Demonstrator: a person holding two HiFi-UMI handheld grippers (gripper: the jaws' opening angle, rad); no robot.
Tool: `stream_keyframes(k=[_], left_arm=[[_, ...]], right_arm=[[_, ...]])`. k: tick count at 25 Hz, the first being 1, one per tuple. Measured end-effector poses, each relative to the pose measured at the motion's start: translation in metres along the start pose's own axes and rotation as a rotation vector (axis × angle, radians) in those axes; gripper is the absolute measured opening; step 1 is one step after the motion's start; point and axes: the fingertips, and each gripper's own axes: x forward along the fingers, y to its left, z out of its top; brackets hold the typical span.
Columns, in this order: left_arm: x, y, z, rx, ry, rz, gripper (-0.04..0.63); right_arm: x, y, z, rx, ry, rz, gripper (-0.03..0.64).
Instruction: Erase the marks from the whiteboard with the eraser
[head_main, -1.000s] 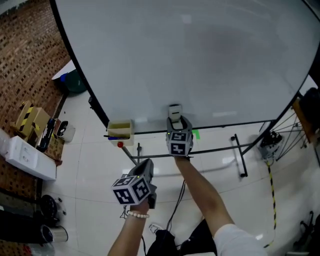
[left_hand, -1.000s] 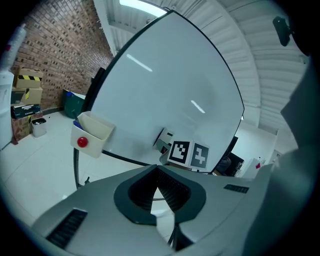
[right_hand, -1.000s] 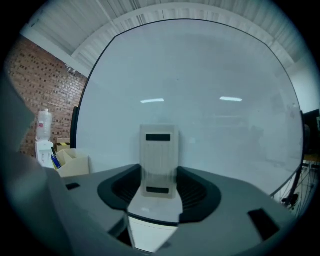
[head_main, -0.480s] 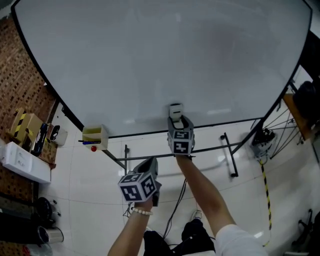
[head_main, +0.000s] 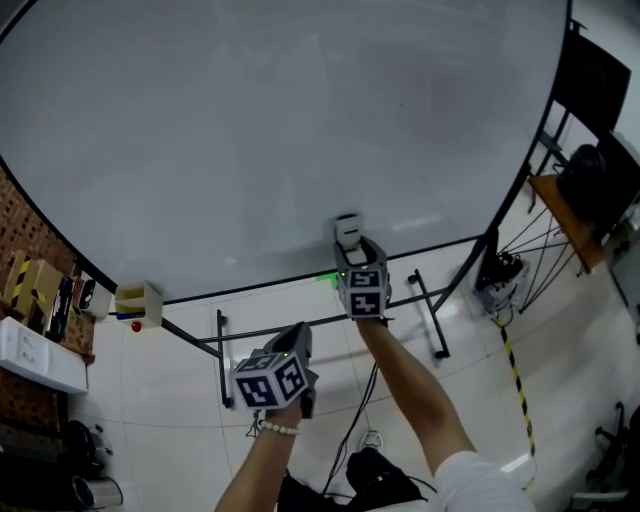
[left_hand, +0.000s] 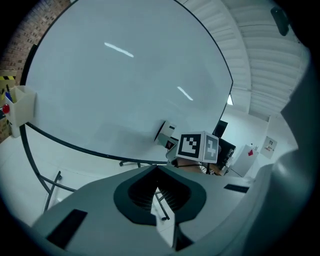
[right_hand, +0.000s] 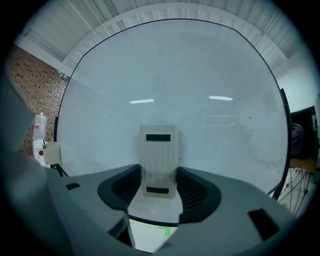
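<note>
1. Clamping the eraser (right_hand: 159, 160) between the jaws of the right gripper (right_hand: 159, 189); showing this grip plainly in the right gripper view only.
2. Resting the eraser against the whiteboard (head_main: 250, 130), just above its bottom edge, per the head view.
3. Holding the left gripper (left_hand: 159, 195) clenched on nothing, below the board.
4. Showing the marker box (head_main: 138, 300) at the board's lower left corner.
</note>
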Motion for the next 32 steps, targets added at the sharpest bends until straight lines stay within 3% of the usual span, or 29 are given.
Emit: stream_keyframes(k=[11,19,25,32], left_arm=[[0.122,-0.110,-0.030,0.023,0.092,-0.111,-0.012],[0.193,-0.180,-0.060,0.060,0.179,-0.189,-0.012],[0.224,-0.210,-0.082,0.086,0.235,-0.222,-0.012],[0.248,-0.216,-0.100,0.088,0.276,-0.232,-0.012]], right_arm=[[-0.022,-0.205,-0.016,0.025,-0.010,-0.128,0.255],[-0.035,-0.337,-0.022,-0.005,-0.024,-0.160,0.256],[-0.044,-0.405,-0.025,-0.046,-0.018,-0.150,0.258],[-0.047,-0.442,-0.029,-0.065,-0.033,-0.110,0.258]])
